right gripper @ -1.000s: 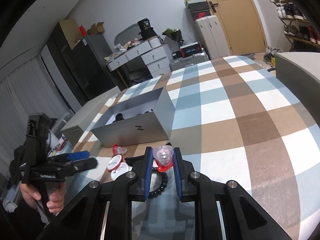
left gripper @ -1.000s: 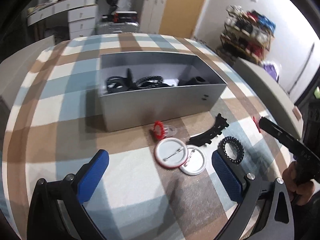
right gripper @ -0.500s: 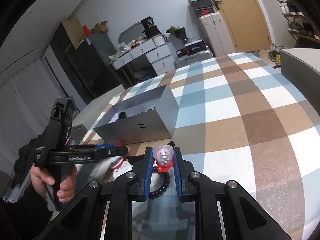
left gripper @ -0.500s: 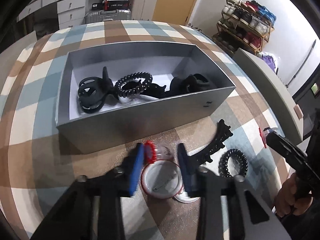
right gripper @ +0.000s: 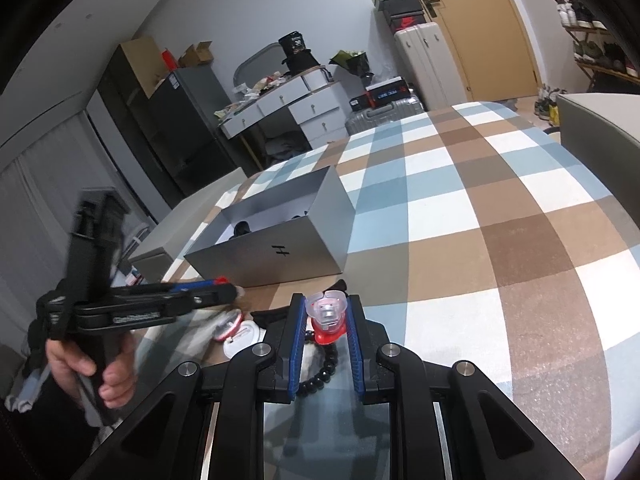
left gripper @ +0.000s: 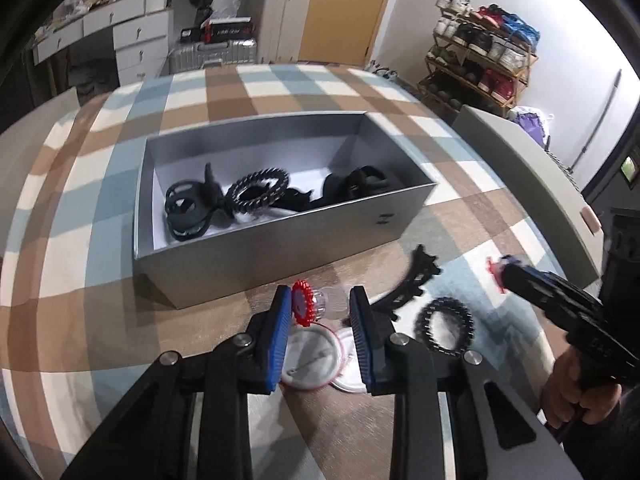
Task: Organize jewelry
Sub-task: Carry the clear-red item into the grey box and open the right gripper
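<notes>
A grey open box [left gripper: 280, 236] on the plaid cloth holds several black hair clips and a coiled tie [left gripper: 260, 190]. My left gripper [left gripper: 320, 306] is shut on a red-and-clear toothed piece [left gripper: 306, 306] and holds it in front of the box, above two white pin badges [left gripper: 310, 360]. A black comb clip [left gripper: 408, 284] and a black coiled hair tie [left gripper: 444, 322] lie to the right. My right gripper [right gripper: 326, 314] is shut on a clear-and-red clip [right gripper: 326, 312], held above a black bead bracelet [right gripper: 324, 368], right of the box [right gripper: 280, 248].
A grey box lid [left gripper: 532, 176] lies at the table's right side. The right gripper [left gripper: 520, 276] shows at the right of the left wrist view; the left gripper [right gripper: 224, 290] shows at the left of the right wrist view. Drawers, suitcases and a shoe rack stand behind.
My left gripper closed from wide open onto the red-and-clear piece and lifted it off the cloth. My right gripper kept hold of its clip and barely moved.
</notes>
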Tool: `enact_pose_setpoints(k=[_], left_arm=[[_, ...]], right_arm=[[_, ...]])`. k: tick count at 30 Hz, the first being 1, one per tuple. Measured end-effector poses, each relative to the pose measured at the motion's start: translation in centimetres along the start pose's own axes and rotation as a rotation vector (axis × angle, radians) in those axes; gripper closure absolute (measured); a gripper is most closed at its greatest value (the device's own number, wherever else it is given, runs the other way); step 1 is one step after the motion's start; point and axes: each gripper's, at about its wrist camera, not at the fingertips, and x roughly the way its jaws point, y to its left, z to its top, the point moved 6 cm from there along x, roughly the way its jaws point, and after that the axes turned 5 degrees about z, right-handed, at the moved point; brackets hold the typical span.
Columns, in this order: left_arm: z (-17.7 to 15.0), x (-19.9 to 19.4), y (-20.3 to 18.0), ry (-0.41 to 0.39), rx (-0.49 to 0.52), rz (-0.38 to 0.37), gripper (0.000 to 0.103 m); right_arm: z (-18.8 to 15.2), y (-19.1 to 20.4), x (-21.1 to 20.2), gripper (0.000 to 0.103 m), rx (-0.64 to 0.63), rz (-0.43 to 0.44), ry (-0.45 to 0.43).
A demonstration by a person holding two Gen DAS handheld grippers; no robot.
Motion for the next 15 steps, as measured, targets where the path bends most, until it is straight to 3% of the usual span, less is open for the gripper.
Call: enact_pose_setpoints(k=[6,15], left_arm=[[0.6,-2.0,-0.2,-0.052,0.02,-0.007,0.079],[2.2,-4.3,0.6,-0.123,0.012,-0.007,0.079]], right_arm=[[0.0,0.4,0.1,0.084,-0.011,-0.022,0.011],[2.9,6.5,1.1,0.084,-0.172,0.077,0.003]])
